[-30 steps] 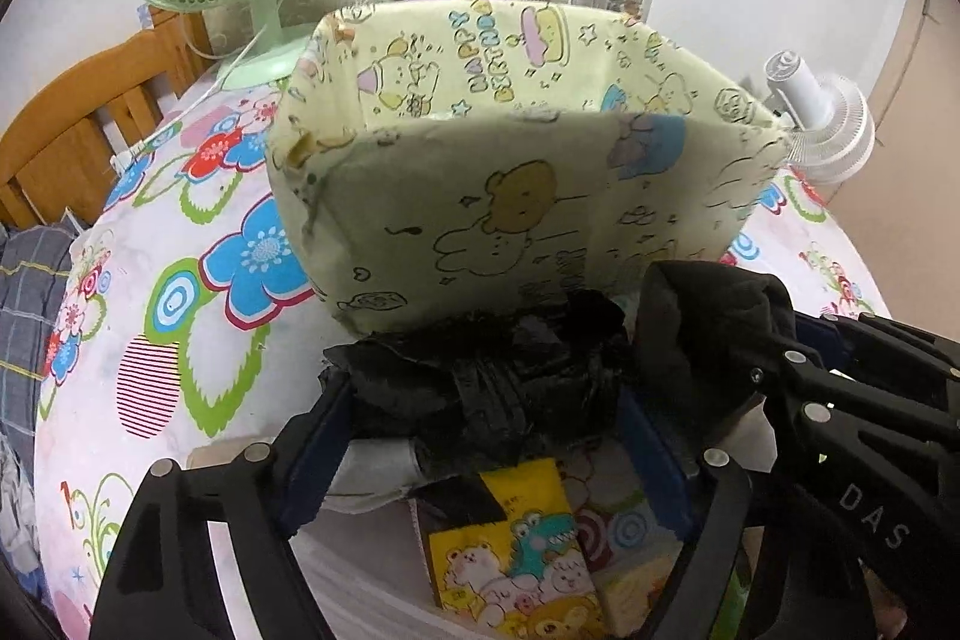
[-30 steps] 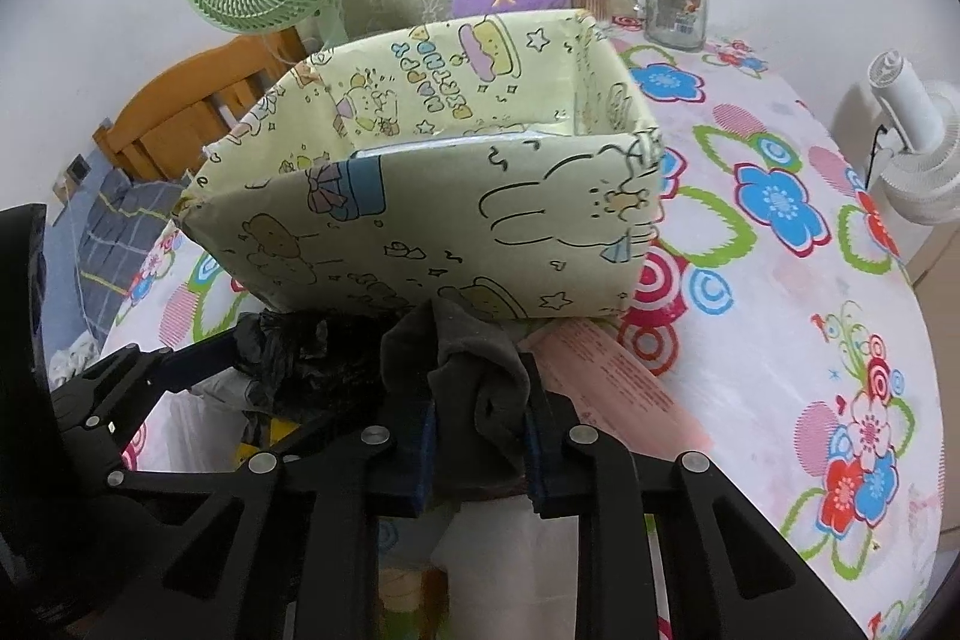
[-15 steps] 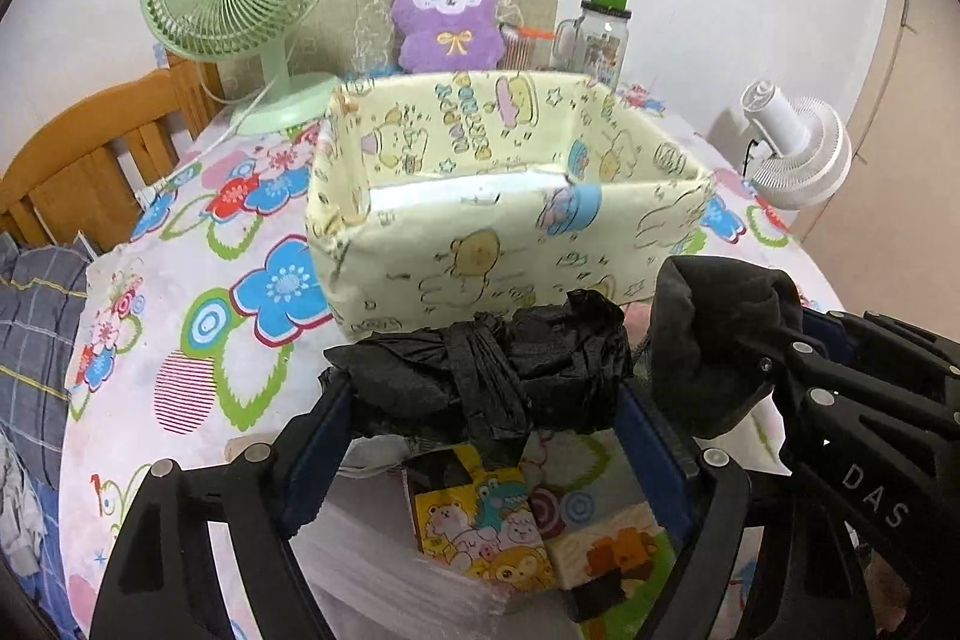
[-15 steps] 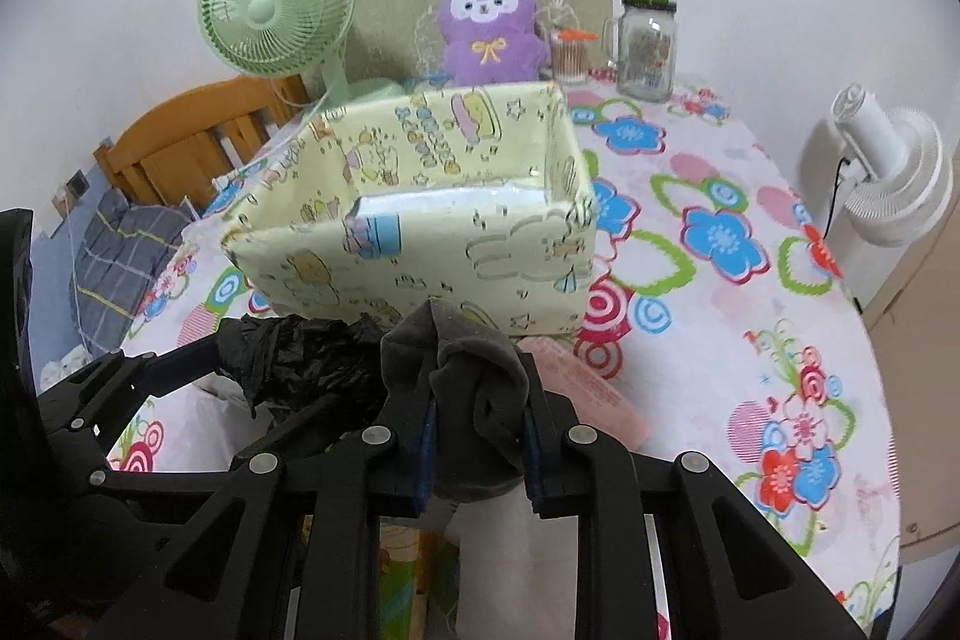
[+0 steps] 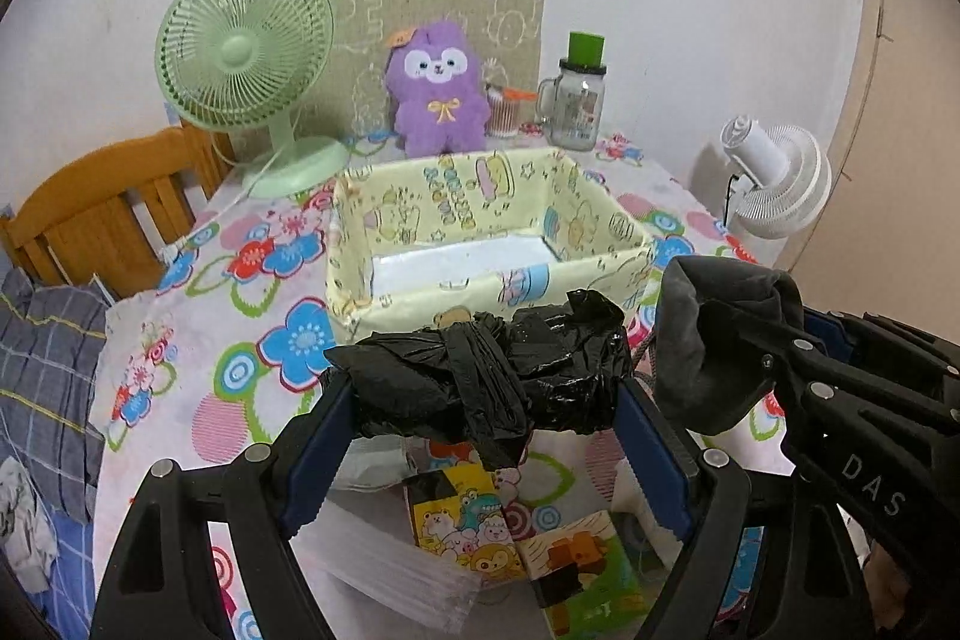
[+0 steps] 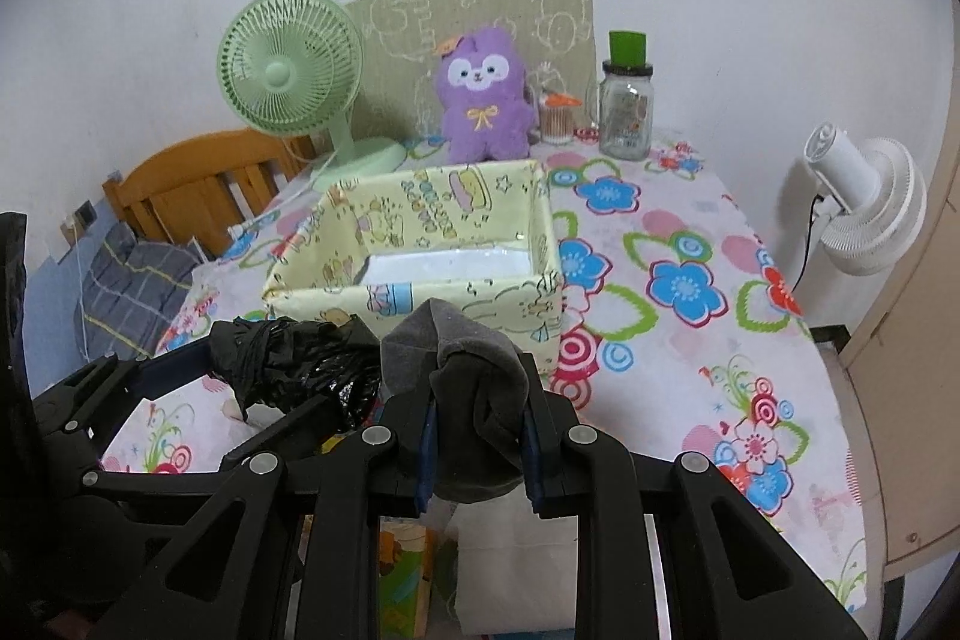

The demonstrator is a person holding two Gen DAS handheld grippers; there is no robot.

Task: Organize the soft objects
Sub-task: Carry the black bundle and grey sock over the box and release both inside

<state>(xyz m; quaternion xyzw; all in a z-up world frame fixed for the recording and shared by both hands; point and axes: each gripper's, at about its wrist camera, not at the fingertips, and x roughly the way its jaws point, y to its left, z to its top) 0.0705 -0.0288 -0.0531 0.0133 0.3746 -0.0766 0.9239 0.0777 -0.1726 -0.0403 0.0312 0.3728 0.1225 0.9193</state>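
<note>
Fronting both loads: yellow fabric bin.

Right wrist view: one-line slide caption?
Right claw grips a grey sock before the empty yellow fabric bin.

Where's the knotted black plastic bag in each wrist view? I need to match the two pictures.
Left wrist: the black plastic bag sits centre, low, clamped in the left hand-held gripper.
Right wrist: the same bag is lower left, beside the grey sock in the right hand-held gripper.
Shared landmark: the yellow fabric box just behind.
</note>
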